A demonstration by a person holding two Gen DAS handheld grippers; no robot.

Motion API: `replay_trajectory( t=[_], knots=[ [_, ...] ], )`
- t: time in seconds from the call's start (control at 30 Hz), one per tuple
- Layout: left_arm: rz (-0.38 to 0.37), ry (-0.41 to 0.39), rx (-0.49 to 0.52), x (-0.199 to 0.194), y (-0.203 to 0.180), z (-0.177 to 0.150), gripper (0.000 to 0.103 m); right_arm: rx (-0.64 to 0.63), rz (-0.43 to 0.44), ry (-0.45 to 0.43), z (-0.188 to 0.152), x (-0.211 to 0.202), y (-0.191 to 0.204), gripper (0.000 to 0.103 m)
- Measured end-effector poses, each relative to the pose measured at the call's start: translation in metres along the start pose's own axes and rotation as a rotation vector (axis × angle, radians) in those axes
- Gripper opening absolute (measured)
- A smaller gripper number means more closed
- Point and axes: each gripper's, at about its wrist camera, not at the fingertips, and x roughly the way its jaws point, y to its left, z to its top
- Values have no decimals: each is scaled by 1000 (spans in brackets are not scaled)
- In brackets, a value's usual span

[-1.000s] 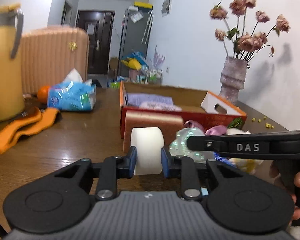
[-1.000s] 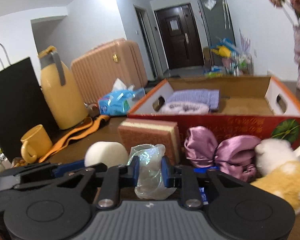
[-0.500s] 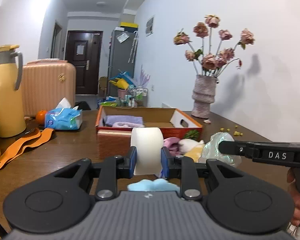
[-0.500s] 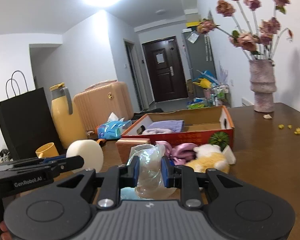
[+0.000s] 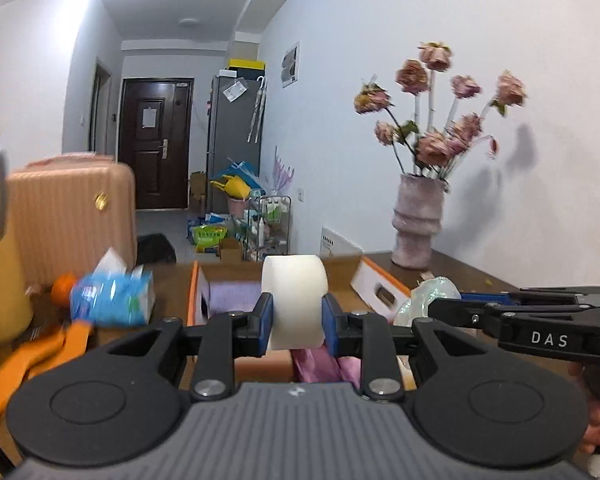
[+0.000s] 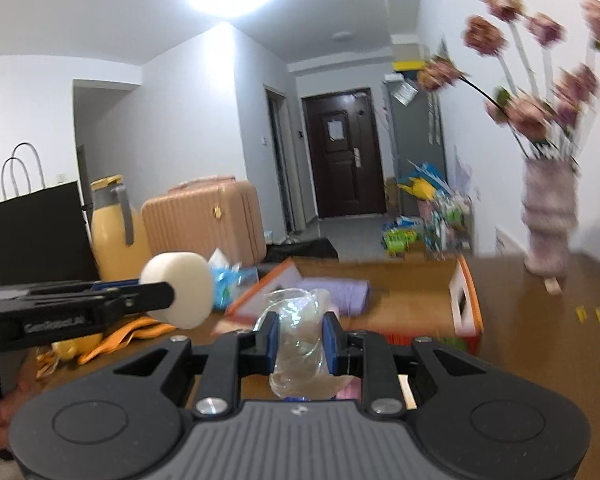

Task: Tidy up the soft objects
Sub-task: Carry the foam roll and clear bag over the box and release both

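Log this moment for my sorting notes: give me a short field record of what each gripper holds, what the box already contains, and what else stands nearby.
left gripper: shut on white foam round, held above the table
right gripper: shut on clear crumpled plastic bag, held above the table
cardboard box: open, orange-edged, lying ahead of both grippers
in the box: lilac folded cloth
left of the box: blue tissue pack, yellow jug, pink suitcase
right of the box: vase of dried flowers
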Motion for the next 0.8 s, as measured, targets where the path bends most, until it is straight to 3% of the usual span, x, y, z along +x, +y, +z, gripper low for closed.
replay_trajectory(
  t=[0.13, 0.2, 0.4, 0.6, 0.67, 0.73, 0.77, 0.8],
  knots=[
    [-17, 79, -38, 94, 35, 41, 26, 18, 23, 54, 47, 85, -22, 22],
    [15, 113, -40, 140, 47, 51, 26, 52, 21, 109, 65, 138, -36, 22],
    [54, 290, -86, 244, 82, 33, 26, 184, 0, 267, 72, 253, -67, 22],
    [53, 410, -23, 252, 85, 1, 27, 273, 24, 442, 43, 309, -71, 22],
    [62, 411, -15, 245, 85, -4, 29, 282, 35, 474, 32, 313, -66, 24],
    [76, 427, -11, 243, 86, -5, 49, 278, 22, 470, 27, 314, -62, 32],
    [72, 429, -8, 241, 87, -5, 53, 276, 15, 471, 27, 313, -61, 35],
    [65, 426, 0, 237, 86, -5, 59, 274, 2, 473, 29, 312, -59, 45]
  ],
)
